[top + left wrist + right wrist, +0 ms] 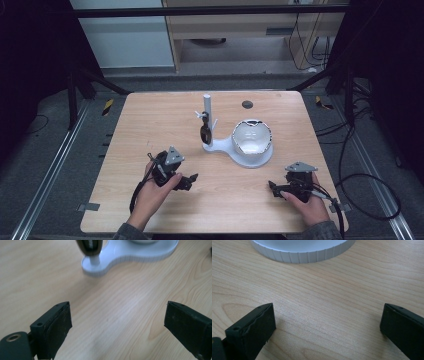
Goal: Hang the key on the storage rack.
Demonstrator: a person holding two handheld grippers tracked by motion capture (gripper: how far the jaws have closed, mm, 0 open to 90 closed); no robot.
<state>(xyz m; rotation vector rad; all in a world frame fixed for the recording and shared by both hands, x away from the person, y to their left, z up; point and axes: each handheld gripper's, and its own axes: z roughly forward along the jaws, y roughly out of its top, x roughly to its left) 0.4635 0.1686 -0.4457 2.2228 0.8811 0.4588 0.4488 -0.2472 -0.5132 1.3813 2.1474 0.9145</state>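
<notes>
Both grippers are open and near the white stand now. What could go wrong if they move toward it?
1. The dark object hangs from a peg on the thin white post; a bump from the left gripper might swing it or knock it off.
2. The bowl only rests on the white stand, so a push from the right gripper may slide or tip it.
3. Cables trail from both grippers and could snag at the table edge.

A lab: black-curtained rig (30,60), floor cables (370,165)
</notes>
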